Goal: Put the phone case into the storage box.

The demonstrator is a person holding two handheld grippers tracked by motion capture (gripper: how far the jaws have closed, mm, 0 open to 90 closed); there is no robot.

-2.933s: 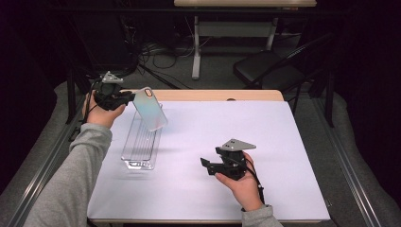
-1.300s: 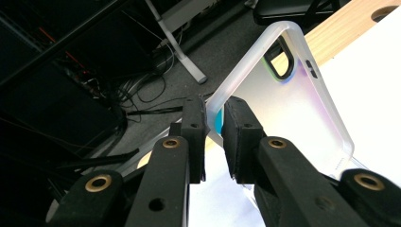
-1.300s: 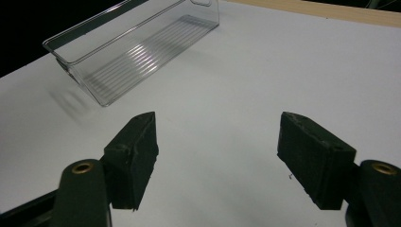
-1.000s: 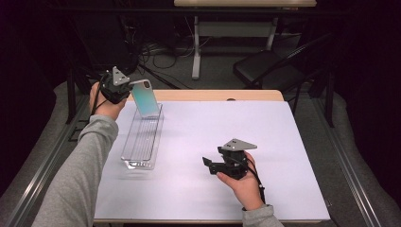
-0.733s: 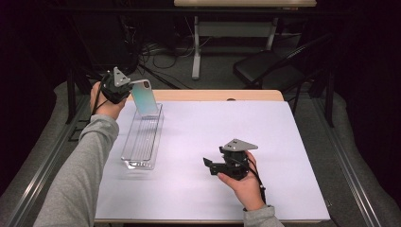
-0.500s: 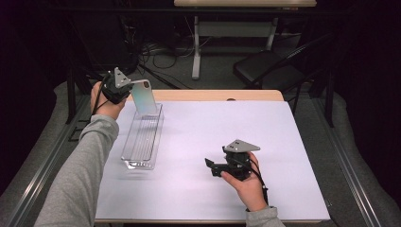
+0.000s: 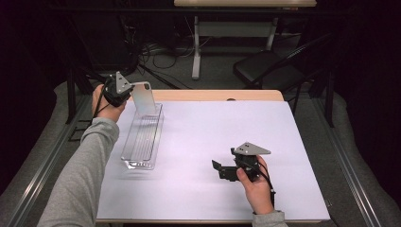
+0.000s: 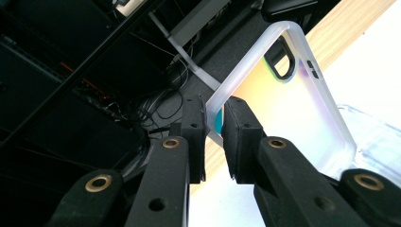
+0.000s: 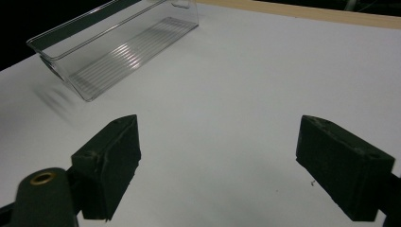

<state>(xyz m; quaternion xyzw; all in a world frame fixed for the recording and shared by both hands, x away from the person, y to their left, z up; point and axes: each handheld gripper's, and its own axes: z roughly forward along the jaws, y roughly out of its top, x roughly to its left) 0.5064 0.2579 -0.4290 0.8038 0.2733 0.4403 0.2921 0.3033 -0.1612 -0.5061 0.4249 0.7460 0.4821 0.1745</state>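
Above the far end of the clear plastic tray, a translucent phone case is held upright, its lower edge at or just over the tray's far rim; whether it touches the rim cannot be told. The case is clamped by the left gripper, whose pads are pressed together on the frosted edge of the case, as is seen in the left gripper view, where the case stands with its camera cut-out uppermost and an iridescent sheen across its back. The left gripper is seen there from behind, with the narrow rim of the case pinched between the two black pads. The left hand is raised to the left of the tray's far end, and a grey sleeve runs back from it along the tray's left side.

Well to the right of the tray and nearer the person, the right gripper is held low over the white table cover, pointed towards the tray. Its jaws have just been opening and are set wide apart, with nothing between them. In the right gripper view the tray lies beyond them, empty, with a ribbed floor.
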